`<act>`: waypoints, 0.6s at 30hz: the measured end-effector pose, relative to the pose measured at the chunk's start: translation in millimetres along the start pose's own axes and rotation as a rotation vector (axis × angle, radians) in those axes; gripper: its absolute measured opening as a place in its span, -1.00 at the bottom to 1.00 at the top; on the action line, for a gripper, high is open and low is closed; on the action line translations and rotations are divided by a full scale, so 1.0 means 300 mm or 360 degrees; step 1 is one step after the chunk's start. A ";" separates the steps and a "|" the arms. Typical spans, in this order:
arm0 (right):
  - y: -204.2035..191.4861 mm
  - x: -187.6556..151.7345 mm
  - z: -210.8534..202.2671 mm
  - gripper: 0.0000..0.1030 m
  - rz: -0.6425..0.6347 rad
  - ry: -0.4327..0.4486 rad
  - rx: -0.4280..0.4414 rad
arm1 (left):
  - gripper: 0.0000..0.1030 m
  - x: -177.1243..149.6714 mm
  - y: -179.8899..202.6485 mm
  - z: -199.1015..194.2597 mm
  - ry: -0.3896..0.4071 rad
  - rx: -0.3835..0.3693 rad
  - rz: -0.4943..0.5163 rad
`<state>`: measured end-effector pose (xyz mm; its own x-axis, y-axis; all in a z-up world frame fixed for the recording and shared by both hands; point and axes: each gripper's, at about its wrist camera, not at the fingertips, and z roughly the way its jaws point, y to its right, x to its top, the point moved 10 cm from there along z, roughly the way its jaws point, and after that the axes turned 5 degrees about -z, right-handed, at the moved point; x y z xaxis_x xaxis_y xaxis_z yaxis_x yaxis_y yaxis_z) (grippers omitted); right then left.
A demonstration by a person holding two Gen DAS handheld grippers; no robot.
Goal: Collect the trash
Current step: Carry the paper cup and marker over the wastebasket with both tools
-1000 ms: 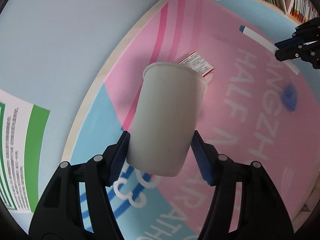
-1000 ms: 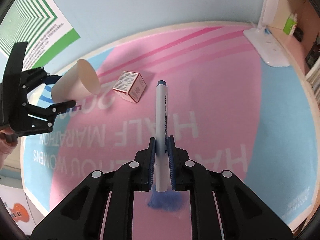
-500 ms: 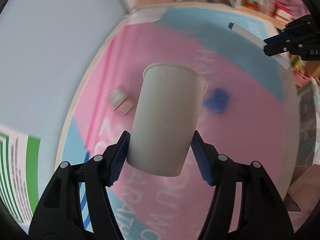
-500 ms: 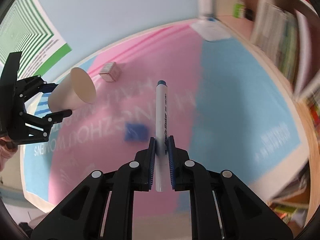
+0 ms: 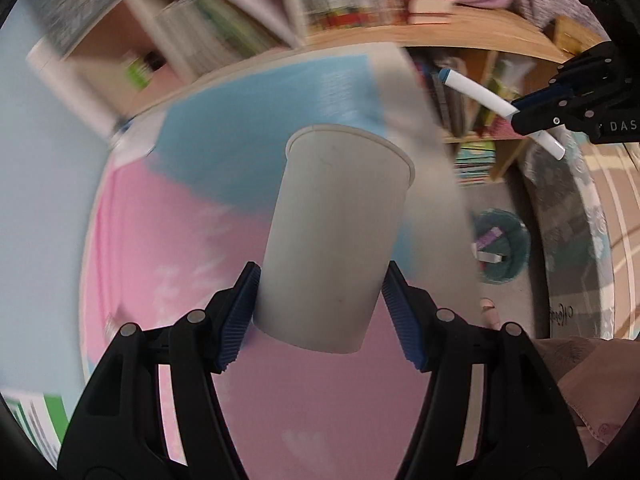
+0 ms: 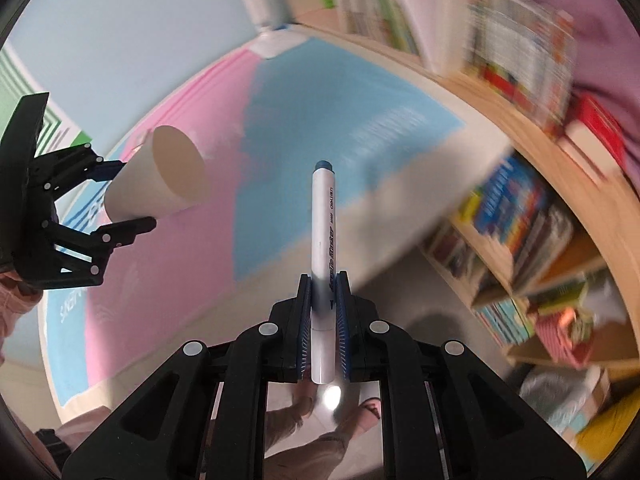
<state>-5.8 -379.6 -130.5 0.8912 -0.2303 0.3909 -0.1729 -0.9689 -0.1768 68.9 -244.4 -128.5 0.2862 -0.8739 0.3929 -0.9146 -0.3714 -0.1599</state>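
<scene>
the left gripper (image 5: 320, 312) has its blue ribbed pads clamped on the lower sides of a white paper cup (image 5: 336, 236), which tilts with its open rim away from the camera. from the right wrist view the same cup (image 6: 160, 176) shows its empty inside, mouth turned toward the right, held in the left gripper (image 6: 124, 196) above the pink part of the table mat.

the right gripper (image 6: 324, 320) is closed tight on a white marker (image 6: 325, 248) with a blue cap, gripped near its rear end so the capped tip points straight forward along the fingers. in the left wrist view that marker (image 5: 480, 94) sticks out of the right gripper (image 5: 528, 110) at the upper right, well apart from the cup.

beyond the cup lies the pink and blue mat (image 5: 256, 136) on the table, its far edge blurred. past the table edge, down on the floor, a teal bin (image 5: 508, 240) holds a few small pieces of trash. a wooden bookshelf (image 6: 520, 216) full of books stands behind, heavily blurred. a white lamp base (image 6: 276, 42) sits at the far corner of the table.
</scene>
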 end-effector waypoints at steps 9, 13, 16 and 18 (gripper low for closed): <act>0.338 -0.320 -0.173 -0.74 0.0289 0.0013 -0.0090 | 0.16 0.171 0.445 0.021 0.0029 -0.0172 0.0280; 0.455 -0.480 -0.217 -0.74 0.0406 -0.0012 -0.0109 | 0.16 0.218 0.671 0.042 0.0005 -0.0261 0.0386; 0.516 -0.596 -0.231 -0.74 0.0490 -0.0041 -0.0101 | 0.16 0.221 0.808 0.066 -0.0035 -0.0319 0.0453; 0.547 -0.657 -0.231 -0.74 0.0531 -0.0061 -0.0098 | 0.16 0.214 0.886 0.088 -0.0071 -0.0345 0.0494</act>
<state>-238.9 -499.4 -173.8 0.7962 -0.5331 0.2860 -0.4815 -0.8446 -0.2339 -148.2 -407.6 -169.7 -0.0060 -0.9491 0.3150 -0.9976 -0.0163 -0.0680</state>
